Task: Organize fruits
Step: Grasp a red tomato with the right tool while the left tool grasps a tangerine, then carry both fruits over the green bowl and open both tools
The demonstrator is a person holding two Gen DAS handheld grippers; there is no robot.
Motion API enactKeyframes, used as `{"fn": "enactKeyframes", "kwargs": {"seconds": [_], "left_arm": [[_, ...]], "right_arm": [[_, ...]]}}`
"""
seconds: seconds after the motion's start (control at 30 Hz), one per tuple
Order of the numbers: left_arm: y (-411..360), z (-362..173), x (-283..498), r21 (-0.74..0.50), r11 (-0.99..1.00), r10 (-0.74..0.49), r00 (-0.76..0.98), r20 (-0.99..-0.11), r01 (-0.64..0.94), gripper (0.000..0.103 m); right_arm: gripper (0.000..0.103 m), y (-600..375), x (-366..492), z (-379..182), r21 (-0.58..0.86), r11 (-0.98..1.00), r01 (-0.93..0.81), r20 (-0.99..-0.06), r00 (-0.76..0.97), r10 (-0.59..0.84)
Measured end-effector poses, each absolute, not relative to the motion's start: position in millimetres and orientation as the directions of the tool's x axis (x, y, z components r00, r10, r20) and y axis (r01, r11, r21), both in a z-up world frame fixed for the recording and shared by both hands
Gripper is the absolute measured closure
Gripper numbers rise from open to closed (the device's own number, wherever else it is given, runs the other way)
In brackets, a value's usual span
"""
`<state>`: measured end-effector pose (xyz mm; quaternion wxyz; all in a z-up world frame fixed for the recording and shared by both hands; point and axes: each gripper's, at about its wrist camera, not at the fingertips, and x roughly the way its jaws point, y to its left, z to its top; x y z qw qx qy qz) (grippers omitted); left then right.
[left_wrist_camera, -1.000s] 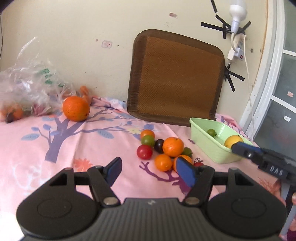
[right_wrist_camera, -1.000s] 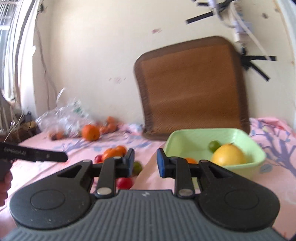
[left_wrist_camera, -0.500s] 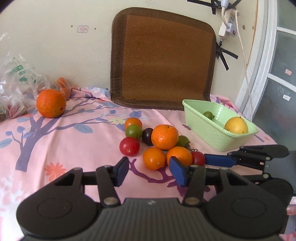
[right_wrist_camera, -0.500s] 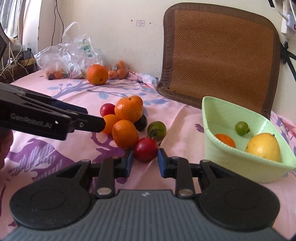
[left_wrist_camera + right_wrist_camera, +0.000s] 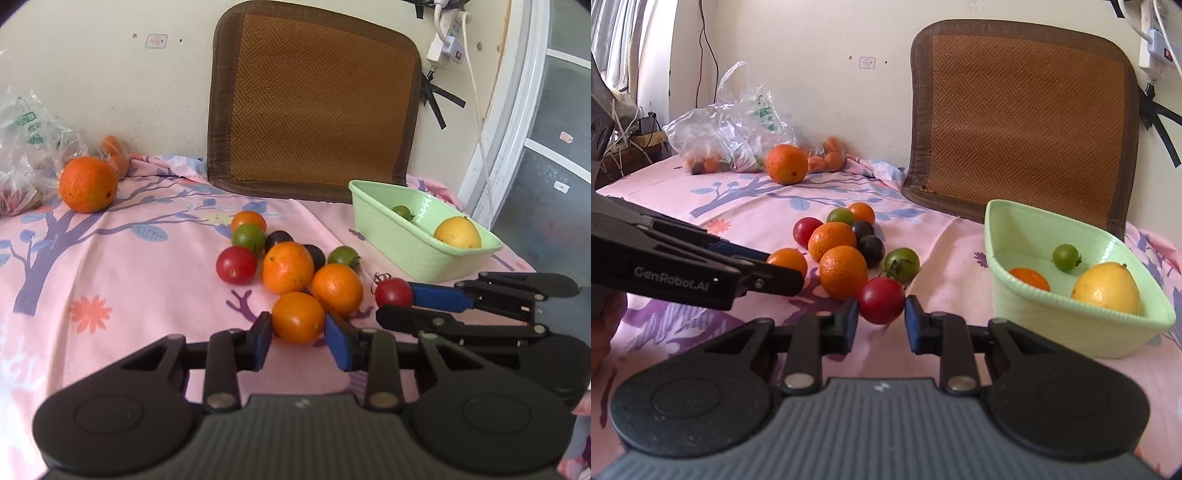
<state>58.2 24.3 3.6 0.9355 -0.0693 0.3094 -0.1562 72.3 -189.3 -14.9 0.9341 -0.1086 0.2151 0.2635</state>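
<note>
A cluster of oranges and red, green and dark tomatoes lies on the pink cloth. My left gripper [image 5: 298, 341] is open, its fingers on either side of a small orange [image 5: 298, 316], which also shows in the right wrist view [image 5: 788, 260]. My right gripper [image 5: 880, 322] is open around a red tomato [image 5: 881, 300], also seen from the left wrist [image 5: 393, 292]. A green basket [image 5: 1082, 321] at the right holds a lemon [image 5: 1106, 288], a small orange [image 5: 1029, 278] and a green tomato [image 5: 1065, 257].
A large orange [image 5: 88, 183] and a plastic bag [image 5: 731, 136] of produce lie at the back left. A brown woven mat [image 5: 314, 99] leans on the wall. A power strip and cable [image 5: 448, 40] hang at the right by a window frame.
Both grippers moved forward and down to the fruit cluster. The left now brackets the small orange; the right opened a little and brackets the red tomato.
</note>
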Motion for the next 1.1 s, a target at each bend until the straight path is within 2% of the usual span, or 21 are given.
{"fn": "enactKeyframes", "kwargs": {"seconds": [0.2,0.33,0.43,0.73,0.87,0.93,1.1], "left_arm": [[-7.5,22.1,37.1,-0.235,0.904,-0.428,0.739,-0.52,0.359,0.071],[-35.8,37.7,66.4,-0.27,0.88,-0.474,0.722,-0.504,0.39,0.071],[-61.0,47.4,97.6,-0.262,0.88,-0.474,0.732,-0.489,0.395,0.071],[-105.9,45.7,169.7,-0.227,0.901,-0.431,0.721,-0.543,0.369,0.071],[-113.3,41.2,178.8,-0.208,0.908,-0.416,0.722,-0.553,0.364,0.063],[-111.0,45.5,175.6,-0.206,0.91,-0.413,0.734,-0.538,0.361,0.058],[-54.4,72.9,147.4,-0.266,0.909,-0.411,0.795,-0.446,0.321,0.057]], "right_arm": [[0.073,-228.9,46.6,-12.6,-0.007,0.868,-0.496,-0.397,0.798,0.453],[0.073,-250.5,39.8,-0.2,-0.045,0.922,-0.385,-0.283,0.89,0.358],[0.073,-264.0,54.0,9.0,-0.039,0.943,-0.33,-0.235,0.921,0.312],[0.072,-269.3,86.9,-1.0,-0.047,0.968,-0.245,-0.245,0.943,0.227],[0.072,-267.5,85.3,-2.2,-0.052,0.968,-0.244,-0.237,0.945,0.225],[0.072,-268.4,83.5,-2.0,-0.046,0.969,-0.242,-0.228,0.947,0.226],[0.072,-272.8,74.5,0.2,-0.033,0.969,-0.244,-0.177,0.956,0.235]]}}
